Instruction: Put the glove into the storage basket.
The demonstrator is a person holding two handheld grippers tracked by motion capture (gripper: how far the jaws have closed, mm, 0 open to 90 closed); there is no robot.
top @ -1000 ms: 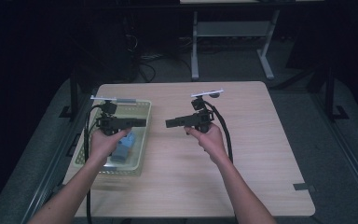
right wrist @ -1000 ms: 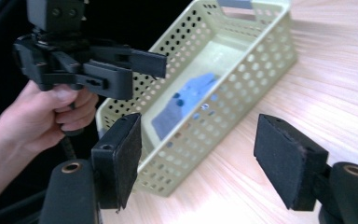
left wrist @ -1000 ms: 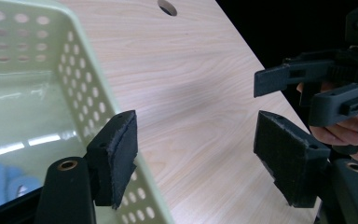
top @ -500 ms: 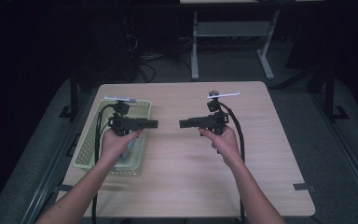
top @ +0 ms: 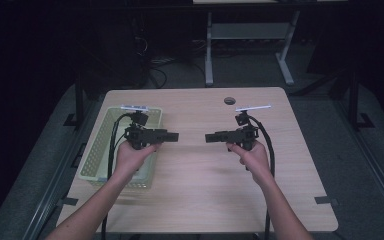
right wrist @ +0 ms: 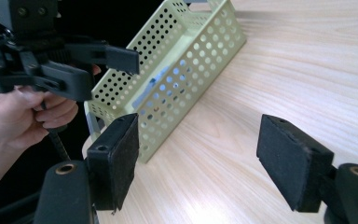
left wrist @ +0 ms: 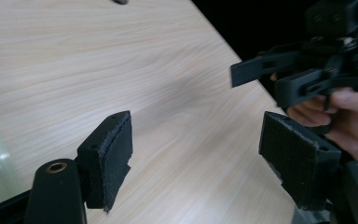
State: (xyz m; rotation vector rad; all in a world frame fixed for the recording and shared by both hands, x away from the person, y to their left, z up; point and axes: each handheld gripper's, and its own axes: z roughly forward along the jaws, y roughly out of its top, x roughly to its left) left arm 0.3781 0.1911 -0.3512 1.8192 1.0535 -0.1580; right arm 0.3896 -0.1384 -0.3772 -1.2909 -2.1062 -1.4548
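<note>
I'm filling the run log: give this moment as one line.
left gripper: open, empty | right gripper: open, empty | pale green perforated plastic basket: table's left | blue item: inside basket

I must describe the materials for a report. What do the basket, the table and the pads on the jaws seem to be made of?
Basket: probably plastic, pale yellow-green with a slight sheen; its walls are pierced with even rows of round holes.
Table: light wood or wood-look laminate, matt; grain lines run along it.
Pads: seemingly black foam or rubber, dull, with rough, frayed edges.
</note>
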